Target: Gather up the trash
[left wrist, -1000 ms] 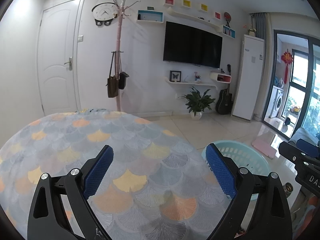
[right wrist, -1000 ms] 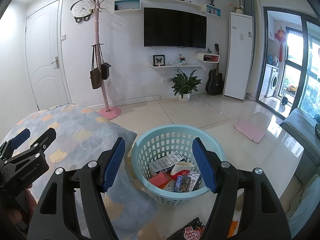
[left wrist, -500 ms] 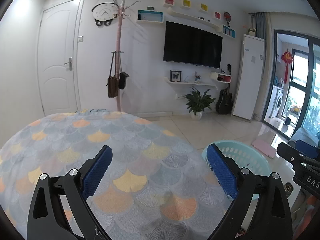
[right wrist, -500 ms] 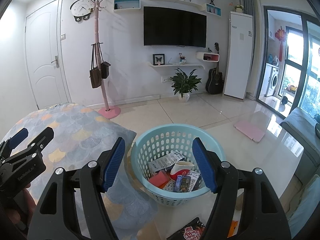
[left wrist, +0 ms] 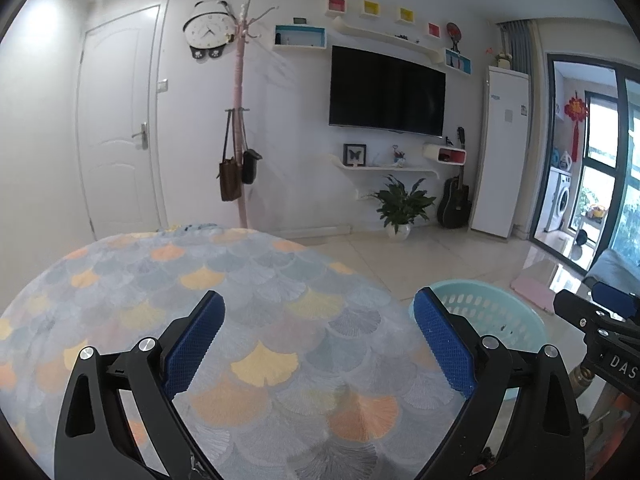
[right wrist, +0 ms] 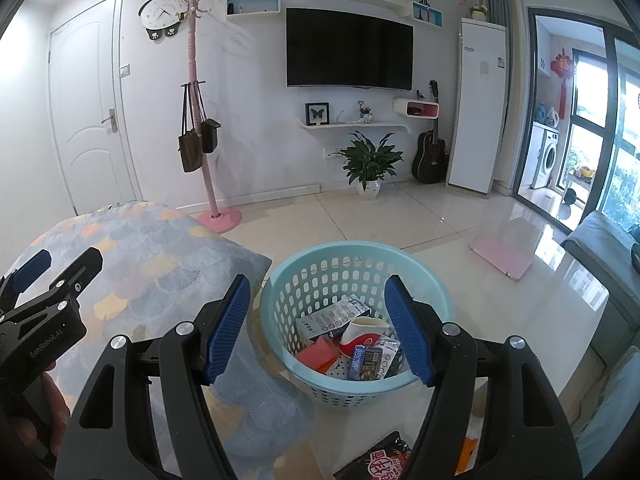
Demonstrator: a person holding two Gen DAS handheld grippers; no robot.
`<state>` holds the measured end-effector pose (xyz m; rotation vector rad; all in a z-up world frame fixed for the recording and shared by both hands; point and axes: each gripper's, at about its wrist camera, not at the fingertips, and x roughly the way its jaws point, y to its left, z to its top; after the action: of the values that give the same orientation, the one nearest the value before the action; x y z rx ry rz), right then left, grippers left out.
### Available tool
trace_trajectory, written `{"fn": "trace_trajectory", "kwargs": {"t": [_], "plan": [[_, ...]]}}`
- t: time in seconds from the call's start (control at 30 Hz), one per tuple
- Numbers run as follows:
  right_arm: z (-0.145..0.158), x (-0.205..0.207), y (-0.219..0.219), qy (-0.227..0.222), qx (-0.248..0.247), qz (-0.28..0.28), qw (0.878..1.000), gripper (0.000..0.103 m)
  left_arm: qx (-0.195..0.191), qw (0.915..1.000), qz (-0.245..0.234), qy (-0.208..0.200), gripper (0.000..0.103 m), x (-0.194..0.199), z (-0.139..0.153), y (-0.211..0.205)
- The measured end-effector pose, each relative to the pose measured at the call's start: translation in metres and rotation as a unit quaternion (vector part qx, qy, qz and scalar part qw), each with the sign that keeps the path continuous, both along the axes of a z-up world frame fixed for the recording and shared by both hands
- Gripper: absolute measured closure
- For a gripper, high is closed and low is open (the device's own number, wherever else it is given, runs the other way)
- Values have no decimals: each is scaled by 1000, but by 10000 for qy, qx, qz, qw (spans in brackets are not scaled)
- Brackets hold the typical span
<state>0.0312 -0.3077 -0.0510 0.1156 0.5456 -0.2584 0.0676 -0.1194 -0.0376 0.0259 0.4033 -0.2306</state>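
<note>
A light blue perforated basket (right wrist: 316, 280) stands on the floor beside the table and holds several pieces of trash (right wrist: 360, 340): packets, a red item, a red and white cup. My right gripper (right wrist: 318, 292) is open and empty, above the basket's near rim. My left gripper (left wrist: 318, 312) is open and empty over the table with the scale-patterned cloth (left wrist: 200, 280). The basket's rim (left wrist: 492, 296) shows at the right in the left wrist view. A black and red snack wrapper (right wrist: 380, 460) lies low at the bottom edge of the right wrist view.
A pink coat rack (right wrist: 208, 160) with bags stands by the wall behind the table. A potted plant (right wrist: 370, 164), a guitar and a white cabinet line the far wall. A pink mat (right wrist: 500, 256) lies on the tiled floor. A grey sofa (right wrist: 600, 240) is at the right.
Both grippers have stayed open and nearly still; the views have shifted only slightly.
</note>
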Motion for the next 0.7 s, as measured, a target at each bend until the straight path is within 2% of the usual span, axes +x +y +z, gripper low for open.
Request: {"fn": "trace_trajectory", "kwargs": {"t": [0.37, 0.53, 0.7], "plan": [[-4, 3, -1, 51, 6, -28, 10000, 37, 82, 10000, 24, -26, 10, -1, 0, -2], [-6, 3, 0, 65, 8, -40, 10000, 37, 103, 9993, 257, -269, 8, -5, 3, 2], [-7, 4, 1, 84, 31, -13, 10000, 34, 129, 9991, 313, -266, 8, -5, 4, 3]]}}
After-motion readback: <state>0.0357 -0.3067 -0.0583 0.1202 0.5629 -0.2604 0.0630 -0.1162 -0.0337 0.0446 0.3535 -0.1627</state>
